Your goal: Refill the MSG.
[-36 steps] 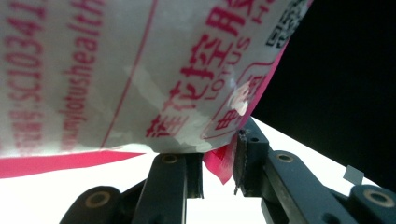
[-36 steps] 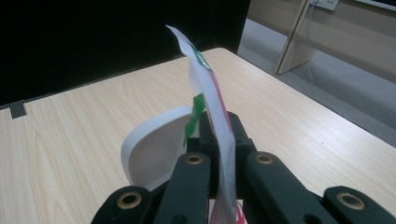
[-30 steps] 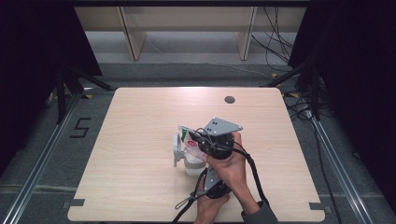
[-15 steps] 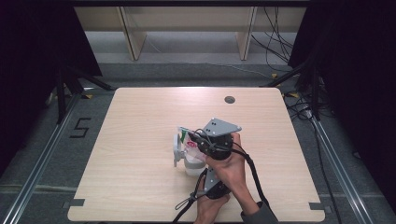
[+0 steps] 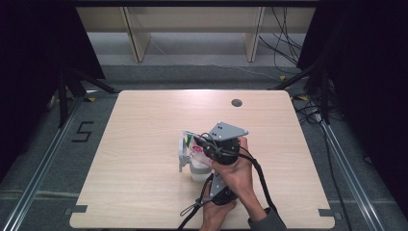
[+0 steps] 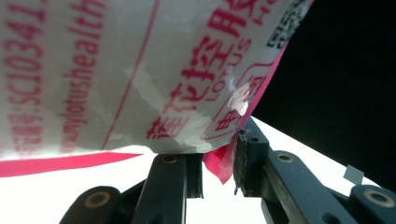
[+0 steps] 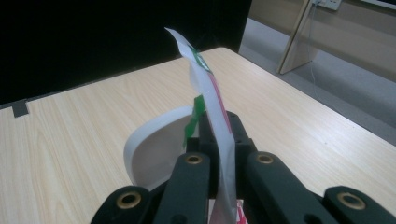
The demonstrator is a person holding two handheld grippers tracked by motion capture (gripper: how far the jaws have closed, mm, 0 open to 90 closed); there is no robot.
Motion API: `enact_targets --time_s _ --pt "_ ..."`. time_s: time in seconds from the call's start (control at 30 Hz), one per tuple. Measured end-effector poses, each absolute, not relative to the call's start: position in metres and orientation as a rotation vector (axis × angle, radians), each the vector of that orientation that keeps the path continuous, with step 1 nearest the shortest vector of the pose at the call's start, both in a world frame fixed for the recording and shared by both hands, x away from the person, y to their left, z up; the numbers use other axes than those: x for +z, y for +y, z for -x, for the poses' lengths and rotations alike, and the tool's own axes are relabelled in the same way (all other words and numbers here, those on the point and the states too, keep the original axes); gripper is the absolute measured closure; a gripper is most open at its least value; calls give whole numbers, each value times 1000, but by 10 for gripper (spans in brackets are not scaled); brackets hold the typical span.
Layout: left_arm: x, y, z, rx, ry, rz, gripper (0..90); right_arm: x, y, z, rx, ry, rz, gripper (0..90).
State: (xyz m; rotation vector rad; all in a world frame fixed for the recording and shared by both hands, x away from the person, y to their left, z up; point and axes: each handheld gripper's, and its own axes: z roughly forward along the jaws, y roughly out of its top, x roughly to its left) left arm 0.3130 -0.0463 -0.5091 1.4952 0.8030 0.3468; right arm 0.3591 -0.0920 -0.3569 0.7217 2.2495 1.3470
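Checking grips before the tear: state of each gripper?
Left gripper: closed on the packet's corner.
Right gripper: shut on the packet's edge.

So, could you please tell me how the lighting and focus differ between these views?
Left gripper view: the sachet sits very close, its red print soft, and the table below is blown out white against black. Right gripper view: evenly lit, the sachet edge and white cup fairly sharp. High view: table bright, surroundings dark.

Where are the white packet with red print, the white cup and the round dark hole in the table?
white packet with red print [image 6: 116, 79], left gripper view, on its printed face.
white cup [image 7: 154, 147], right gripper view, on its inner wall.
round dark hole [image 5: 236, 102], high view, on its middle, at the table's far side.
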Motion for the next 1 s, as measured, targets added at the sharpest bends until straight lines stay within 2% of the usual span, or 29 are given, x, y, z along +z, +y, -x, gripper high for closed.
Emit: enact_targets --time_s 1.0 --pt "-509 -46 -314 345 802 -1497 752 -356 -92 -359 1349 2249 -723 894"
